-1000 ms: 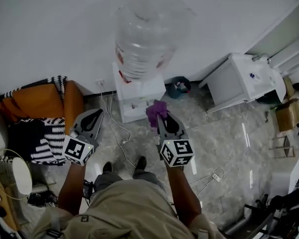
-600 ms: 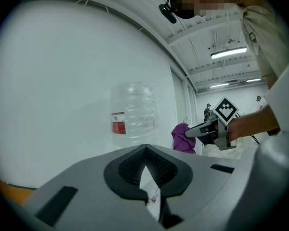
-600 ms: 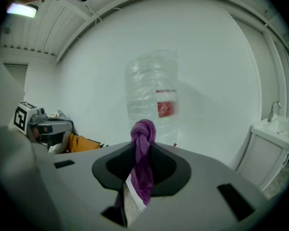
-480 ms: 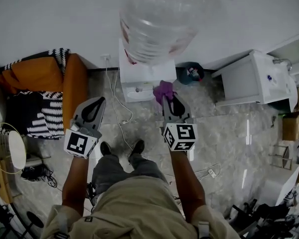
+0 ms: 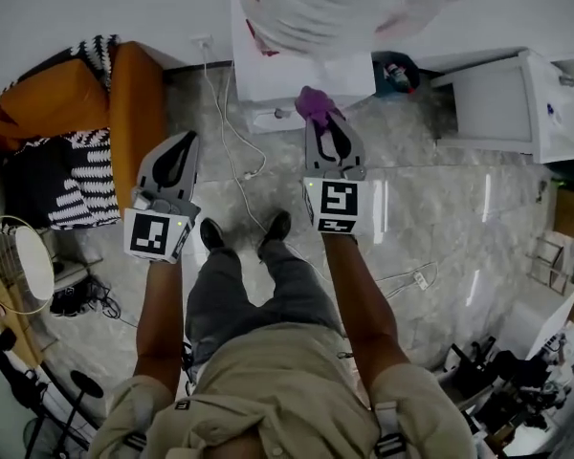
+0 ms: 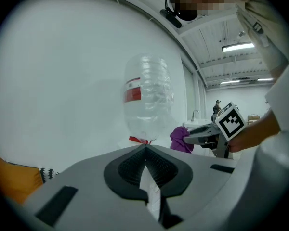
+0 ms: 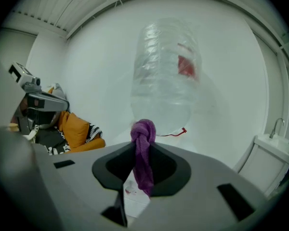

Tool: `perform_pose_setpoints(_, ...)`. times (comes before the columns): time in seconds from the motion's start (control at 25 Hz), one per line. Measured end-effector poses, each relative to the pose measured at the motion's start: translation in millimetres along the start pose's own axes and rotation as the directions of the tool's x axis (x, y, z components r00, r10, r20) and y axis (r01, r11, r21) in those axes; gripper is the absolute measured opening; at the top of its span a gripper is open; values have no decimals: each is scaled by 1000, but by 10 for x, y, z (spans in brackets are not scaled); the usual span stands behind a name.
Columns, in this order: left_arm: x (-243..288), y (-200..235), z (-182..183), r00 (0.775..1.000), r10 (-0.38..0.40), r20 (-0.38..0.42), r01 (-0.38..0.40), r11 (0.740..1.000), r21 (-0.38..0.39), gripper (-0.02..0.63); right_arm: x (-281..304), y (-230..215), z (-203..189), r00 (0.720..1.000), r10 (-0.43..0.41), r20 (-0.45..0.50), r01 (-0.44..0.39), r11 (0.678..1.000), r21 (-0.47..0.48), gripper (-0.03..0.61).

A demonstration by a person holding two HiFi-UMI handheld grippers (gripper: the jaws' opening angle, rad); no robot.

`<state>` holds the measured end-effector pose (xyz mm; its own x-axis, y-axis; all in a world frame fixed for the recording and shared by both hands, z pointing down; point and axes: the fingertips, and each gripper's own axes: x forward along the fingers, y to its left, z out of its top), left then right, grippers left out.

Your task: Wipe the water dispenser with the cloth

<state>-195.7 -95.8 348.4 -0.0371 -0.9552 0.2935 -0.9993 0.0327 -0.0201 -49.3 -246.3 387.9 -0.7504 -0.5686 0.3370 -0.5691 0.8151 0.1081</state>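
The white water dispenser (image 5: pixel 297 75) stands against the wall with a clear bottle (image 5: pixel 349 3) on top; the bottle (image 7: pixel 166 71) fills the right gripper view and shows as the bottle (image 6: pixel 147 100) in the left gripper view. My right gripper (image 5: pixel 318 113) is shut on a purple cloth (image 5: pixel 313 101), held just in front of the dispenser's tap area. The cloth (image 7: pixel 143 153) bunches out between the jaws. My left gripper (image 5: pixel 186 143) is shut with nothing in it, left of the dispenser, above the floor.
An orange sofa (image 5: pixel 77 103) with a striped throw lies at the left. A white cabinet (image 5: pixel 512 98) stands right of the dispenser, a small bin (image 5: pixel 397 73) between them. A cable (image 5: pixel 231 151) trails on the tiled floor. A fan (image 5: pixel 19 271) stands at far left.
Both grippers have come closer to the dispenser, and the purple cloth now sits right at its front. The head camera has moved forward over the bottle.
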Motion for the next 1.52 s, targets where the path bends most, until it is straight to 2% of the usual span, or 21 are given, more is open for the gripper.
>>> perform_pose_setpoints(0.12, 119, -15, -288, 1000, -13, -7, 13, 1000, 1, 15, 178, 231, -177, 1000, 19, 14, -19, 998, -56, 86)
perform_pose_setpoints(0.32, 280, -19, -629, 1000, 6, -20, -5, 999, 50, 15, 403, 653, -424, 997, 60, 53, -51, 986, -158, 86)
perform_pose_setpoints(0.52, 427, -52, -748, 999, 31, 10, -32, 993, 117, 15, 590, 1014, -541, 990, 97, 100, -70, 967, -243, 86)
perform_pose_setpoints(0.68, 563, -193, -709, 998, 0, 59, -8, 990, 143, 15, 598, 974, -632, 984, 112, 141, -63, 949, -309, 83)
perform_pose_setpoints(0.8, 648, -329, -624, 994, -19, 107, 6, 992, 122, 15, 536, 670, -763, 986, 77, 148, -21, 938, -346, 81)
perform_pose_setpoints(0.88, 687, -428, -602, 993, -37, 114, 22, 991, 129, 15, 477, 321, -818, 986, 18, 166, 39, 942, -334, 80)
perform_pose_setpoints(0.96, 719, -510, -591, 992, -51, 119, 35, 991, 133, 15, 412, -74, -887, 980, -69, 186, 117, 959, -260, 80)
perform_pose_setpoints(1.04, 737, -554, -615, 992, -63, 112, 47, 989, 138, 15, 344, -458, -998, 975, -164, 151, 190, 965, -179, 80)
perform_pose_setpoints(1.16, 752, -577, -642, 992, -67, 104, 52, 989, 139, 15, 266, -858, -1062, 963, -251, 96, 263, 954, -145, 80)
perform_pose_setpoints(1.24, 762, -591, -652, 992, -70, 101, 55, 988, 144, 15, 259, -902, -1031, 959, -260, 113, 275, 951, -141, 80)
perform_pose_setpoints(1.32, 774, -591, -660, 992, -72, 101, 57, 987, 149, 15, 290, -782, -1047, 965, -240, 109, 252, 960, -120, 80)
perform_pose_setpoints(1.44, 770, -562, -674, 992, -69, 101, 53, 987, 153, 15, 376, -435, -1061, 978, -182, 106, 191, 978, -84, 80)
perform_pose_setpoints(1.52, 763, -544, -672, 992, -67, 103, 51, 987, 154, 15, 437, -80, -1042, 987, -114, 111, 123, 990, -75, 80)
